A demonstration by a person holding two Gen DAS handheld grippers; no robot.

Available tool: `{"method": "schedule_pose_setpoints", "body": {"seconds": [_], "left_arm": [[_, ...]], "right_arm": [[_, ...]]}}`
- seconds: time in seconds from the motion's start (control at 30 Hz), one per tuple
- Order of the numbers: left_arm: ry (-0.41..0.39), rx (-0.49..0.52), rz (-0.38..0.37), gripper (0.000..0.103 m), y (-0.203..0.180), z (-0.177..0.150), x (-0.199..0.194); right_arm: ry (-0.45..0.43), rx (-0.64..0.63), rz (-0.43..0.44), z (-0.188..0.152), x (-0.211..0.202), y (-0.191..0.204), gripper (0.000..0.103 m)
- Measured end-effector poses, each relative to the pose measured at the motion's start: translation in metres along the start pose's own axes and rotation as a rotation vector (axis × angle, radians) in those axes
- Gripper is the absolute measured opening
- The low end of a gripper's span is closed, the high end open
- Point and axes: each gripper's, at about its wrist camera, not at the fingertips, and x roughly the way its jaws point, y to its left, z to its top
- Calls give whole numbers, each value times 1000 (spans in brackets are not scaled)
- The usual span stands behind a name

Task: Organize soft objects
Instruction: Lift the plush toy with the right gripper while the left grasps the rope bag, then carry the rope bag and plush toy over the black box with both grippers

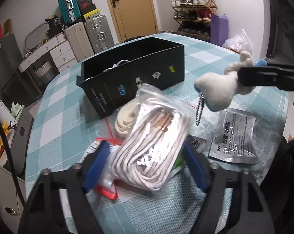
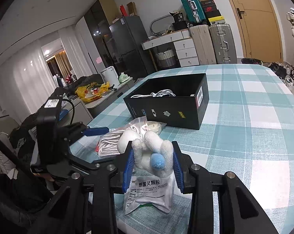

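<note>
- Right wrist: right gripper pinching plush above sachet.
- Box: open, white cable inside.
- Left wrist: left gripper spread around bag of laces, on table.

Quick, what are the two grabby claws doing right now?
Left gripper: open, its fingers on either side of the bag of white cord, not squeezing it.
Right gripper: closed on the white plush toy.

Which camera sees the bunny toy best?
The left wrist view: the plush bunny shows whole, lifted above the table, keychain dangling. The right wrist view shows only its back and blue tail, squeezed in the right gripper.
</note>
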Motion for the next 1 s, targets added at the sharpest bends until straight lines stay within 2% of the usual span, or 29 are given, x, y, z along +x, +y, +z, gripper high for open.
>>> {"method": "schedule_pose_setpoints", "body": {"seconds": [0.17,0.3,0.5,0.63,1.0], "left_arm": [[-7,-1,-29,47,1,0,-4],[-15,-26,-60,38,3,1,-8],[-48,-96,-124,38,14,3,-17],[-78,-132,-140,38,20,5,-25],[-160,-243,-88,38,41,10,-45]], "right_arm": [[-7,-1,0,1,-2,0,36],[-24,5,0,1,-4,0,36],[-58,8,-10,3,-11,0,36],[-79,18,-17,5,-14,-1,36],[-151,30,-61,10,-27,0,36]]}}
